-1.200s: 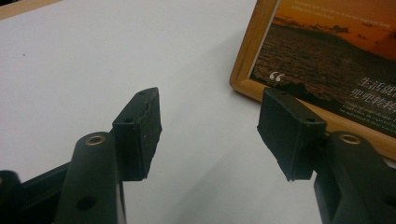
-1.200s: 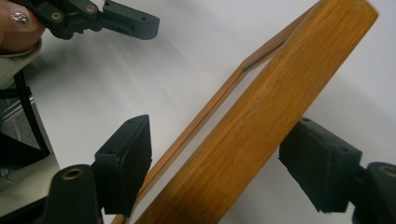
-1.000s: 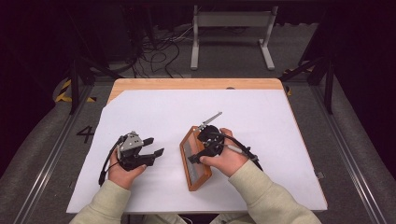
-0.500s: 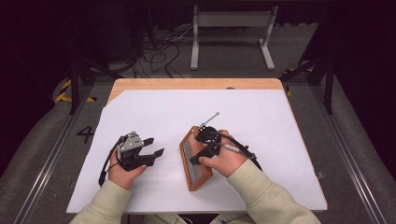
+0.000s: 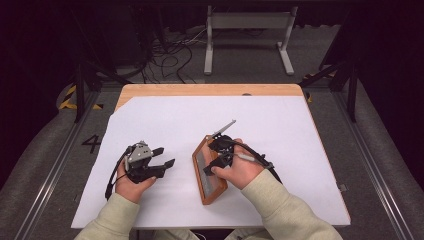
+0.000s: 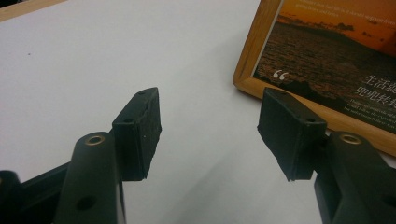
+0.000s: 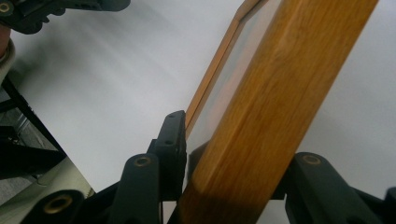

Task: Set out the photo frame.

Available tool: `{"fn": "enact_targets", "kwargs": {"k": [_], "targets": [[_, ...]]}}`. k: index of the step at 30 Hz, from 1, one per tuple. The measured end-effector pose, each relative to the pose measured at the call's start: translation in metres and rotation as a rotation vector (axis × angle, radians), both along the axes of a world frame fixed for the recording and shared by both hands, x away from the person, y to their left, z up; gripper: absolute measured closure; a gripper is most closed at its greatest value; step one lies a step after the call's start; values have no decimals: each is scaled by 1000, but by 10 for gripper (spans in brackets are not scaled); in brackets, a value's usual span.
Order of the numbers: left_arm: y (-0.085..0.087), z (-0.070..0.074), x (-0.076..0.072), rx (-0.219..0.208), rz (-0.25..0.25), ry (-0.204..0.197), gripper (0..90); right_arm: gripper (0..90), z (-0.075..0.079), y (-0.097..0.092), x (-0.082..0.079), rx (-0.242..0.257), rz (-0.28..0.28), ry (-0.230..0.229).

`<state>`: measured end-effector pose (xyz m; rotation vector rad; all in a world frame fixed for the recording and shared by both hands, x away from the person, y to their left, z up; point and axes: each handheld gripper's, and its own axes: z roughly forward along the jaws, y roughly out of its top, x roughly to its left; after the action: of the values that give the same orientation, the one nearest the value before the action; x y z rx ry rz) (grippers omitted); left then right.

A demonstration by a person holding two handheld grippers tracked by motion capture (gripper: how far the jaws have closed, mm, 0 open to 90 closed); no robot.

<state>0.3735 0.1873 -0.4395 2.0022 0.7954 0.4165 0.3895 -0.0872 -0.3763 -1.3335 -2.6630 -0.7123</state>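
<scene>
L claw (image 5: 167, 156) wide, empty | R claw (image 5: 216, 159) closing on pic frame (image 5: 210, 186) | white tbl (image 5: 280, 130)

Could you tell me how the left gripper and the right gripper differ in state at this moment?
The left gripper stands open and empty over the white table cover; the right gripper straddles the long side rail of the wooden picture frame, and its jaws have just been closing on it. The left points at the frame from beside it; the right sits on it. Both are hand-held.

Wooden picture frame (image 5: 210, 172), sunset photo with white text inside, flat on white table sheet, long axis angled.
</scene>
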Motion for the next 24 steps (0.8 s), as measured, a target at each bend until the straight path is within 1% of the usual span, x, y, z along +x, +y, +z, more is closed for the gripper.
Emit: {"fn": "enact_targets", "kwargs": {"k": [4, 6, 11, 12, 13, 15, 16, 17, 19, 20, 21, 22, 23, 24], "targets": [[1, 0, 0, 2, -1, -2, 394, 652, 1, 1, 1, -6, -32, 17], [1, 0, 0, 0, 0, -2, 394, 673, 2, 0, 2, 2, -32, 22], [1, 0, 0, -4, 3, 1, 394, 727, 5, 0, 1, 42, -21, 47], [1, 0, 0, -3, 1, 1, 394, 736, 8, 1, 0, 48, -11, 50], [1, 0, 0, -6, 2, 2, 394, 736, 10, 1, -2, 48, 1, 43], [1, 0, 0, -7, 2, 2, 394, 735, 15, 2, -4, 31, 14, 22], [2, 0, 0, -8, 2, 1, 394, 735, 17, 2, -4, 25, 19, 22], [2, 0, 0, -6, 2, -1, 394, 735, 19, 1, -4, 24, 23, 17], [2, 0, -1, -7, 5, 0, 395, 735, 25, -1, -3, 33, 51, 12], [2, 0, -1, -7, 5, 0, 394, 735, 25, -1, -3, 33, 51, 12], [2, 0, -1, -12, 8, 3, 394, 735, 30, -3, -3, 28, 71, 3], [3, 0, -2, -14, 9, 7, 394, 734, 38, -4, -3, 13, 137, -29], [3, 0, -2, -14, 9, 7, 394, 734, 38, -4, -3, 13, 137, -29], [3, 0, -2, -11, 7, 5, 394, 733, 41, -4, -4, 11, 156, -31]]}}
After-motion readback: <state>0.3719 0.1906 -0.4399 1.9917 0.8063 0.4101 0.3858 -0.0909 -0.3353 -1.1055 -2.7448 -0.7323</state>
